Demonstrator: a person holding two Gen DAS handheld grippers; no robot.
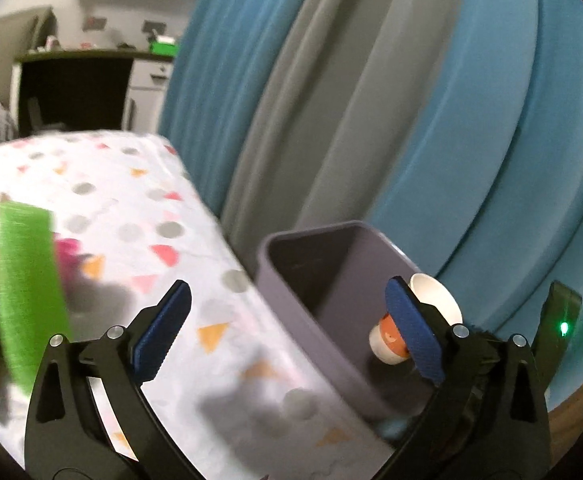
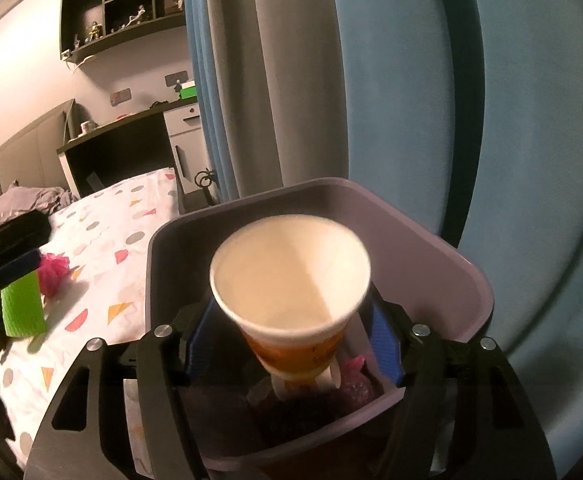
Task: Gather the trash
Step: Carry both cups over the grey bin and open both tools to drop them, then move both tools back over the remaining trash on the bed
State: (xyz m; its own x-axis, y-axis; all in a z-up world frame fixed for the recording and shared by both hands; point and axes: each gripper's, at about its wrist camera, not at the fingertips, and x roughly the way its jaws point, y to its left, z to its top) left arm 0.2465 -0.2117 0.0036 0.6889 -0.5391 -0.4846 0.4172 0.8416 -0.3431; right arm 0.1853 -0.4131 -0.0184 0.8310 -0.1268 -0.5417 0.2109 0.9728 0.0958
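Observation:
A white paper cup (image 2: pixel 291 276) with an orange band hangs over the lilac bin (image 2: pixel 451 256), blurred, between the fingers of my right gripper (image 2: pixel 293 314). The blue pads (image 2: pixel 385 340) stand a little off its wall, so the gripper is open. Pink and dark trash (image 2: pixel 355 380) lies in the bin's bottom. In the left wrist view the cup (image 1: pixel 435 300) shows above the bin (image 1: pixel 265 252). My left gripper (image 1: pixel 287 288) is wide open and holds nothing, over the bed's edge. A green roll (image 1: pixel 27 292) and a pink crumpled piece (image 1: pixel 67 252) sit on the bed to its left.
The bed (image 2: pixel 103 240) has a white sheet with coloured shapes and borders the bin's left side. Blue and grey curtains (image 2: pixel 411 80) hang right behind the bin. A desk (image 2: pixel 123 148) and wall shelves (image 2: pixel 123 8) stand far back. Grey clothes (image 2: pixel 19 204) lie on the bed.

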